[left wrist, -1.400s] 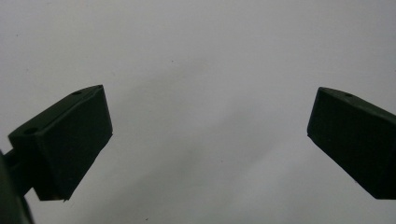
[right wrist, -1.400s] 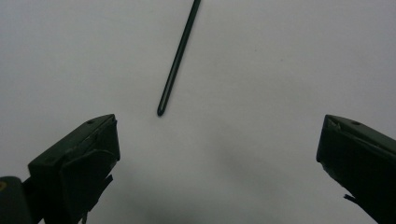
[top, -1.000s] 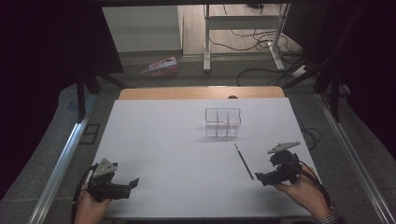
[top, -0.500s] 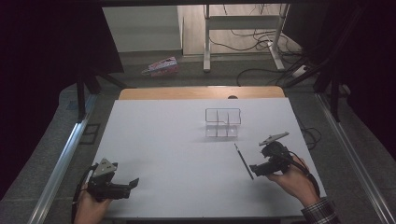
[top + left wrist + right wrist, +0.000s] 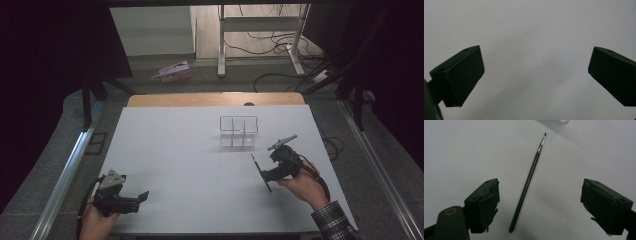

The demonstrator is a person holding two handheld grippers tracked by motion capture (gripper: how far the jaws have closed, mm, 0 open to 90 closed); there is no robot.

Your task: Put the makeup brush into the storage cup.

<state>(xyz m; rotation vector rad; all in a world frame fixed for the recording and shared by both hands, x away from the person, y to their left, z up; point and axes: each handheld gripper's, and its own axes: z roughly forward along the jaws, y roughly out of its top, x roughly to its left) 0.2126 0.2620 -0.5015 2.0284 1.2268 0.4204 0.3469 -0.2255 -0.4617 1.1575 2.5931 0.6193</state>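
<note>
A thin black brush (image 5: 261, 173) lies on the white table (image 5: 190, 150), right of centre, its fine tip pointing away from me. My right gripper (image 5: 268, 176) has its jaws either side of the brush's handle end. In the right gripper view the brush (image 5: 527, 187) lies between the fingers of the right gripper (image 5: 540, 205), and neither pad touches it. Those jaws have just been closing a little and still stand wide. A clear compartment box (image 5: 239, 131) stands beyond the brush. My left gripper (image 5: 139, 199) rests open at the near left, with bare table between the fingers of the left gripper (image 5: 534, 75).
A wooden strip (image 5: 215, 99) runs along the table's far edge. Beyond it, on the floor, are a pink packet (image 5: 172, 72), desk legs and loose cables (image 5: 280, 50). Metal rails (image 5: 75, 165) flank the table on both sides.
The right hand has slid left across the table, bringing its gripper up to the brush so the jaws now straddle it. The left gripper has stayed put.
</note>
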